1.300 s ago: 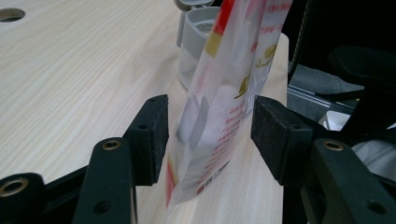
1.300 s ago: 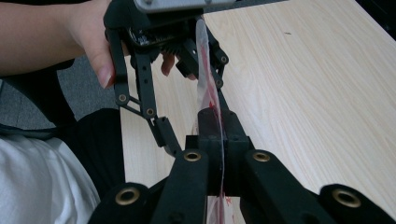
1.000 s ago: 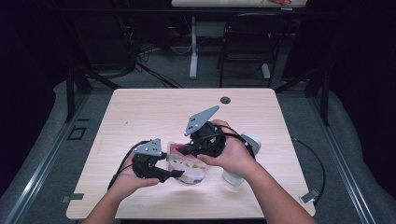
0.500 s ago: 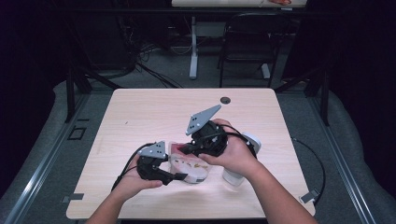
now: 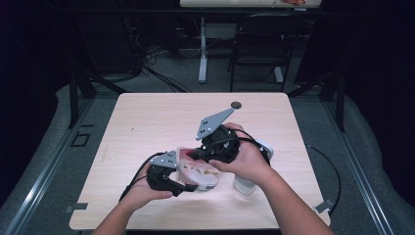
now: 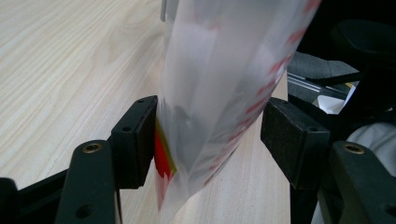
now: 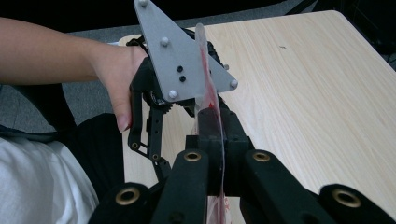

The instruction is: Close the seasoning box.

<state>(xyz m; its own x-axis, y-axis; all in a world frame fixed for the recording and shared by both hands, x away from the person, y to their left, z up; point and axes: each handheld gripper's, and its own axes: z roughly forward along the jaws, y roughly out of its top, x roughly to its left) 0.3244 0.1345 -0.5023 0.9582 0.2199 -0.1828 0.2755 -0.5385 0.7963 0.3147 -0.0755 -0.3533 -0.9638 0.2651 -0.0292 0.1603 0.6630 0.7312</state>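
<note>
Beside white cup (image 5: 246,185): right gripper (image 7: 212,154) jaws pinch plastic bag (image 6: 219,93); left gripper (image 6: 210,140) jaws spread around it.

Light wooden table with few things on it

The pale wood-grain table (image 5: 161,122) carries a small dark round disc (image 5: 236,105) near its twelve o'clock edge, and a white cylindrical container (image 5: 247,183) lies toward five o'clock, partly under a forearm.

Black tongs (image 5: 188,187), grey three-cornered plates (image 7: 180,60)
</note>
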